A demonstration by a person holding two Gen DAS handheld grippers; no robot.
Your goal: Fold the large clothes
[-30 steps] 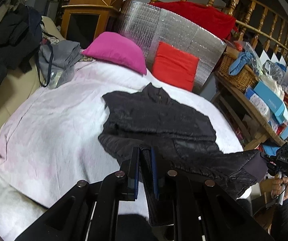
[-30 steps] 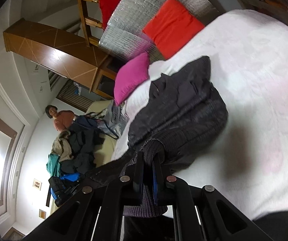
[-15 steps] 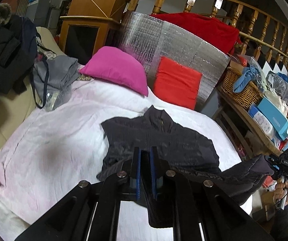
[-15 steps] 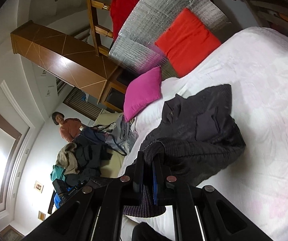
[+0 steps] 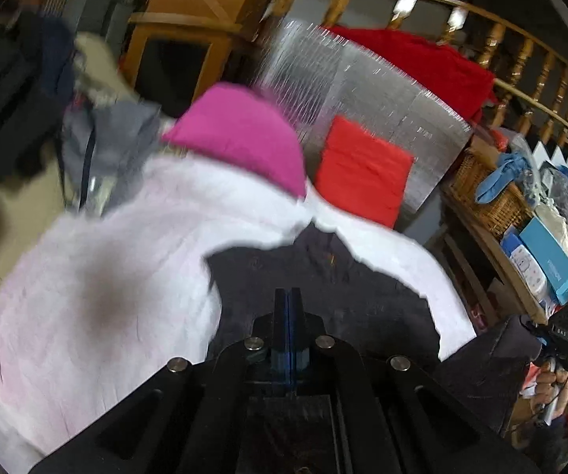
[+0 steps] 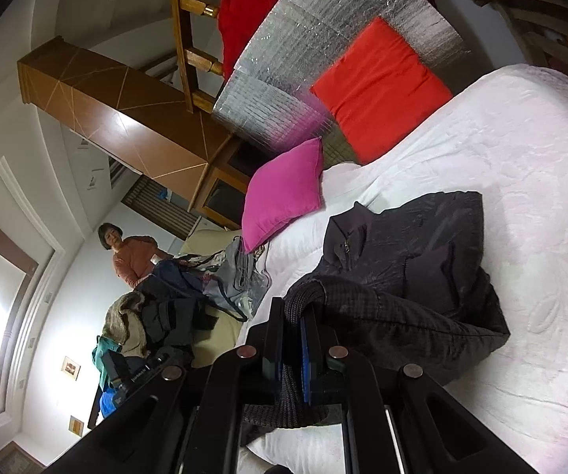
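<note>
Bed (image 6: 501, 166) background: both grippers angled down, left (image 5: 288, 296) jaws clenched empty over jacket (image 6: 422, 276), right (image 6: 292, 316) clamping its cuff.

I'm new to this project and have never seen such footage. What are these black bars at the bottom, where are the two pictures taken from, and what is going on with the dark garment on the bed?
No robot here: a person holds a two-finger tool in each hand, and each tool carries a wide-angle camera looking along its fingers. The black bars are the tool itself. One picture is from the left tool, the other from the right tool.

On the bed's white cover lies a dark jacket, with a pink cushion and a red cushion behind it.

The right tool is shut on the jacket's ribbed cuff. The left tool is shut too; its view is too blurred to show whether it holds cloth.
</note>
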